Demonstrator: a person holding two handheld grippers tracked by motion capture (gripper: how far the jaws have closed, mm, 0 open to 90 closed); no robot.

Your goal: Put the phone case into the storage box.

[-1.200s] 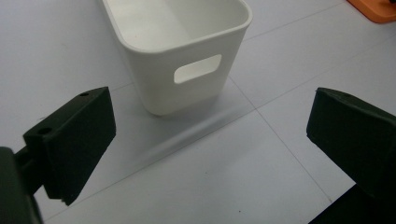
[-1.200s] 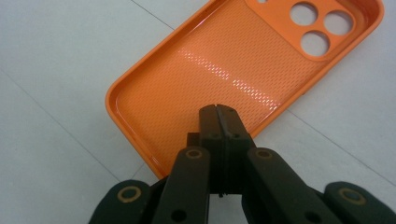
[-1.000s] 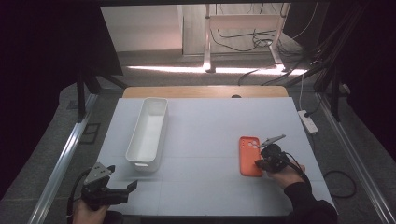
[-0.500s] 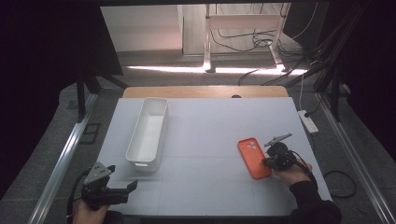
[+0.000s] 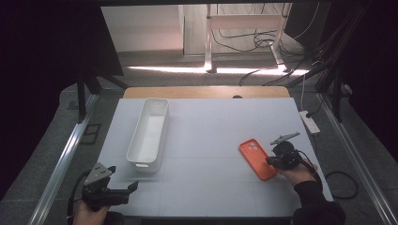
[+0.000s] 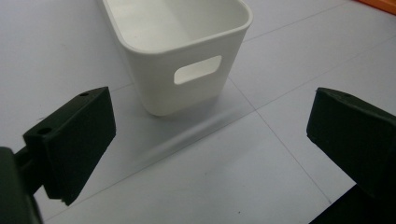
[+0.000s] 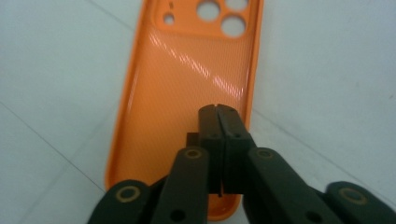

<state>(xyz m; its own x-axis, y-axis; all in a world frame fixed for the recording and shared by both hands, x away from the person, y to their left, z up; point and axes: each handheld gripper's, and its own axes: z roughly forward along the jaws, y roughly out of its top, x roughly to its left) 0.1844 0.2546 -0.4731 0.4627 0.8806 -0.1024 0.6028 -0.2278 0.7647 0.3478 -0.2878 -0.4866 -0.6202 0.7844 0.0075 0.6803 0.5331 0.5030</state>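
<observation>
An orange phone case (image 5: 257,159) lies hollow side up at the right of the white table, camera holes at its far end. My right gripper (image 5: 271,162) points at its near end. In the right gripper view the pads (image 7: 210,126) stand together over the case (image 7: 187,74) floor with just a thin seam. The jaws have just been opening slightly, and nothing shows between them. My left gripper (image 5: 133,188) rests at the near left corner, open. In its own view the left gripper (image 6: 215,135) faces the handled end of a white bin (image 6: 187,88), nothing between the pads.
The long white bin (image 5: 133,152) lies lengthwise left of centre. A white power strip (image 5: 309,121) sits off the right edge, a wooden strip (image 5: 206,92) runs along the far edge, and metal rails flank both sides.
The phone case has turned from straight to slanted, its near end swung right. The right hand shifted slightly right with it. The left gripper has not moved.
</observation>
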